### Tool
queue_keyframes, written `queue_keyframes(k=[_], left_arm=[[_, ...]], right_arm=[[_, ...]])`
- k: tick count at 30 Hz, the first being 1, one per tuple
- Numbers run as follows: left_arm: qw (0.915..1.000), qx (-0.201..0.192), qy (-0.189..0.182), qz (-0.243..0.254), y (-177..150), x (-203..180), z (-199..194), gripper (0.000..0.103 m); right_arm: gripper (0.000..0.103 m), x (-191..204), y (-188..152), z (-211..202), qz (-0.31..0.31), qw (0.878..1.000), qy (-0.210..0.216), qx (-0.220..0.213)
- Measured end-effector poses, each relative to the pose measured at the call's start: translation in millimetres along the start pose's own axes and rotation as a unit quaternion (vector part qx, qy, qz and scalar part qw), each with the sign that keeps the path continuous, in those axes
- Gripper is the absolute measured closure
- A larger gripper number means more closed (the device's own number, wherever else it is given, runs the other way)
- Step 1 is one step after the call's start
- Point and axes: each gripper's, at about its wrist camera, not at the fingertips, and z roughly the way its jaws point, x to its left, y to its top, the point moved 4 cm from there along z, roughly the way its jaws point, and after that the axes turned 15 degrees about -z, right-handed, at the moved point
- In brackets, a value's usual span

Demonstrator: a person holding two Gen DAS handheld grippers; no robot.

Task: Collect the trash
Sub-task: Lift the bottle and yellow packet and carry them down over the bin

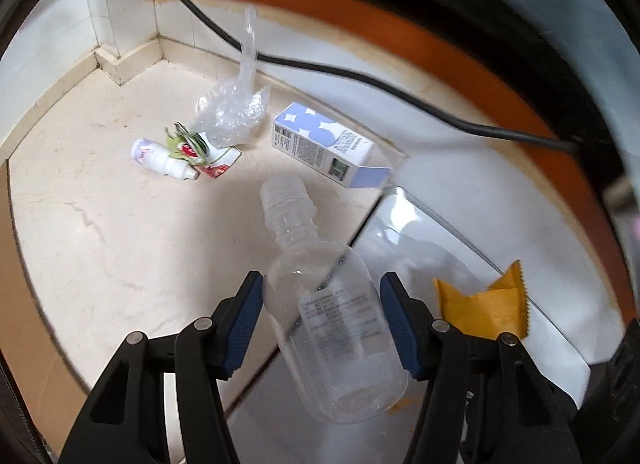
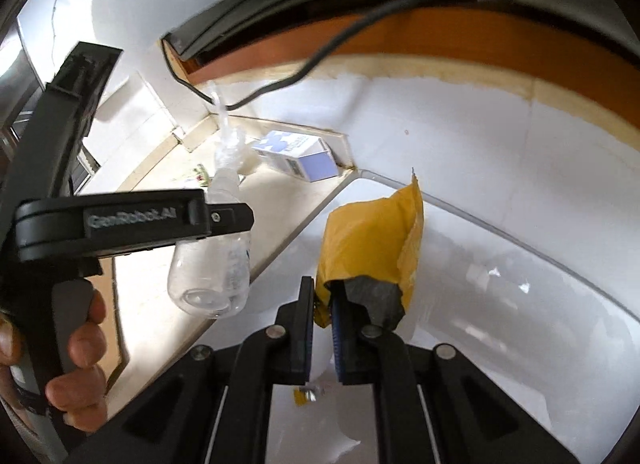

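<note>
A person holds a tool in each hand over a pale stone floor in a tiled corner. The left tool (image 1: 322, 324) grasps a clear empty plastic bottle (image 1: 328, 328) across its body, lifted, cap pointing away. The right tool (image 2: 322, 328) is clenched on the lower edge of a yellow padded mailer (image 2: 372, 244), held upright above a white bag (image 2: 500, 264) that seems to be the trash liner.

More litter waits on the floor (image 1: 120, 232) near the corner: a blue-and-white carton (image 1: 324, 144), crumpled bubble wrap (image 1: 232, 112), a small white bottle (image 1: 160, 156) and a printed wrapper (image 1: 200, 152).

The smooth bottle could slip sideways from the pads. The mailer, pinched by one edge only, might droop or tear free.
</note>
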Motion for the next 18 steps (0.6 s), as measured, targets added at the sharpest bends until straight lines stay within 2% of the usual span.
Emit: queue_keyframes(k=[6,10,18], left_arm=[[0.9976,0.001,-0.064,0.025,-26,-1,-68,0.045],[0.9917,0.006,-0.118,0.051,-53,1,-118,0.045],[0.9790,0.019,-0.177,0.100,-121,27,-199,0.045]], right_arm=[[0.096,38,-13,-53,-0.008,1.000,-0.027,-0.012],[0.096,72,-22,-101,-0.023,0.998,-0.058,-0.028],[0.096,139,-54,-184,-0.023,0.993,-0.100,-0.053]])
